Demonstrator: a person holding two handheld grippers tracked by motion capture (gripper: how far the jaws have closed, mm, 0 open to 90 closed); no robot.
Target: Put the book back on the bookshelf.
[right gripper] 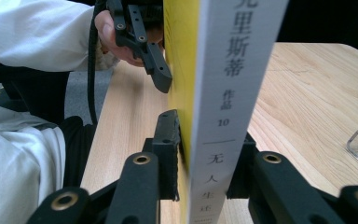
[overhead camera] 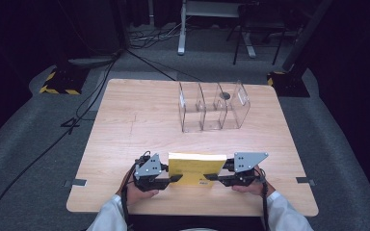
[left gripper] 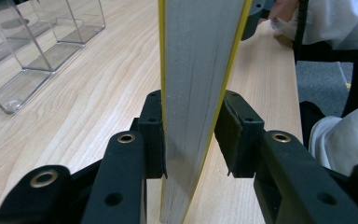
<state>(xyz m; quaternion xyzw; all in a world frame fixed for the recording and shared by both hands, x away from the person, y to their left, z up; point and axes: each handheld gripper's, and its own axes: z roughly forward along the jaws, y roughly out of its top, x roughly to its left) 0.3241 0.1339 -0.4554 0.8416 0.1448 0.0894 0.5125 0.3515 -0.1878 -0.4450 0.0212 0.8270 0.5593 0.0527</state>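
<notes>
- Nearest the lens in the left gripper view: black jaws of the left tongs (left gripper: pixel 190 135), one either side of the grey page edge of a yellow book (left gripper: pixel 198 84); left pad flat against the cover, right pad at the other cover, with a thin gap possibly there — cannot tell for certain.
- Same book in the right gripper view (right gripper: pixel 223 93): white spine with printed characters facing the lens, yellow cover to its 9 o'clock, right tongs (right gripper: pixel 205 163) closed narrow on that end, pads against both covers.
- Seen from above: book (overhead camera: pixel 196 169) standing on edge at 6 o'clock on the counter (overhead camera: pixel 139 120), near the front edge, long side running 9 to 3 o'clock, top leaning slightly toward 12.
- Left tongs (overhead camera: pixel 176 178) at the book's 9 o'clock end, right tongs (overhead camera: pixel 211 177) at its 3 o'clock end, both pointing inward at each other, book clamped between the two.
- Hand (overhead camera: pixel 137 190) under the left tongs, other hand (overhead camera: pixel 248 186) under the right, white sleeves entering from 6 o'clock.
- Clear acrylic rack (overhead camera: pixel 214 106) with upright dividers toward 12 to 1 o'clock on the counter, well apart from the book, small dark round thing inside its right compartment, too small to identify.
- Cables on grey floor beyond the counter at 10 to 12 o'clock.
</notes>
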